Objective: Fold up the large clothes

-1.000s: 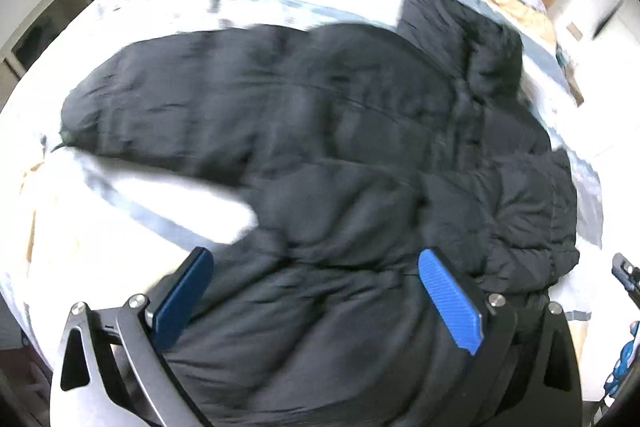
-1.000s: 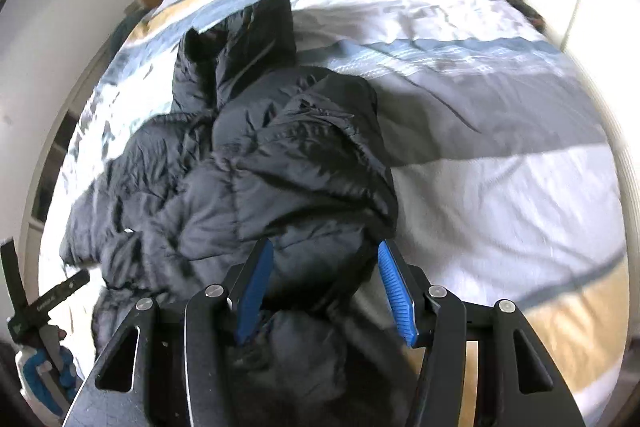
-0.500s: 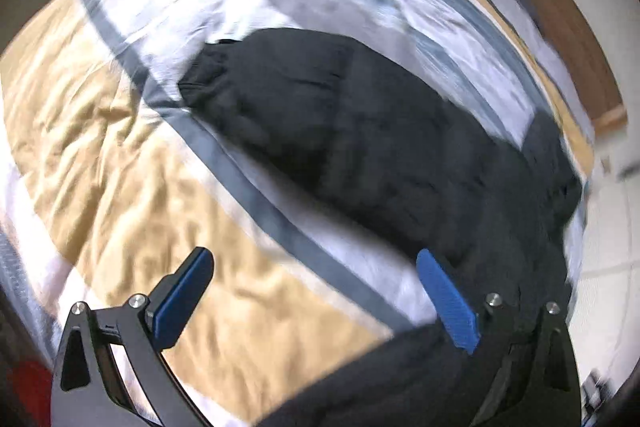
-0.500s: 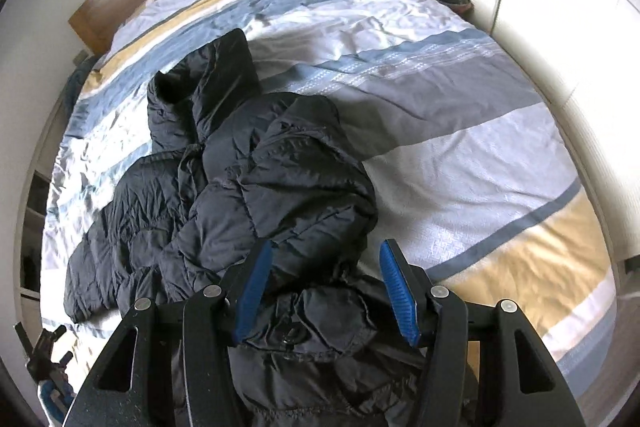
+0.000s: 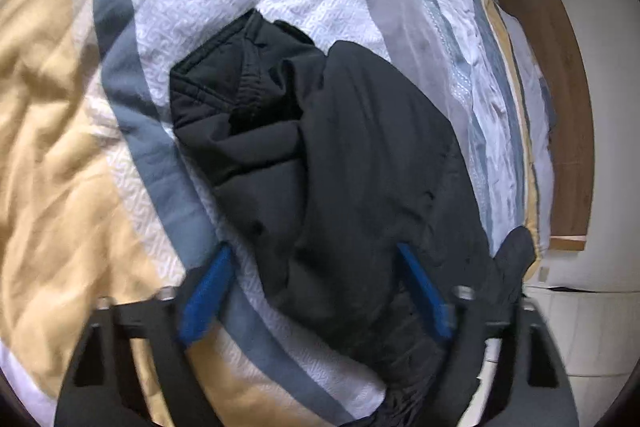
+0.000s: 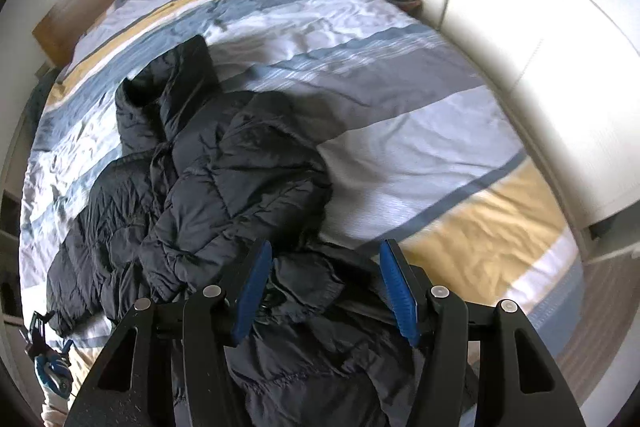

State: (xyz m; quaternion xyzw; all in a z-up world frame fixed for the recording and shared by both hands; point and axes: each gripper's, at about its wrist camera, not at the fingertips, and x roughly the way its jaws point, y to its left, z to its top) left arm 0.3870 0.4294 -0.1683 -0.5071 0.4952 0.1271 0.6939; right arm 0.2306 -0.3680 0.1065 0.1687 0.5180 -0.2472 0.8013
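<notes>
1. The black puffer jacket (image 6: pixel 224 187) lay crumpled on the striped bed (image 6: pixel 420 131), filling the lower left of the right wrist frame – still unfolded.
2. The left tool (image 5: pixel 316 291) hung wide above a sleeve (image 5: pixel 240 99) at centre frame, likely lining up to grasp it.
3. The right tool (image 6: pixel 326 291) stood wide over bunched fabric at bottom centre – holding nothing.

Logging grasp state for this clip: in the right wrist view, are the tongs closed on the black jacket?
No, the right tongs stand wide open, hovering over the black jacket without pinching it.
</notes>
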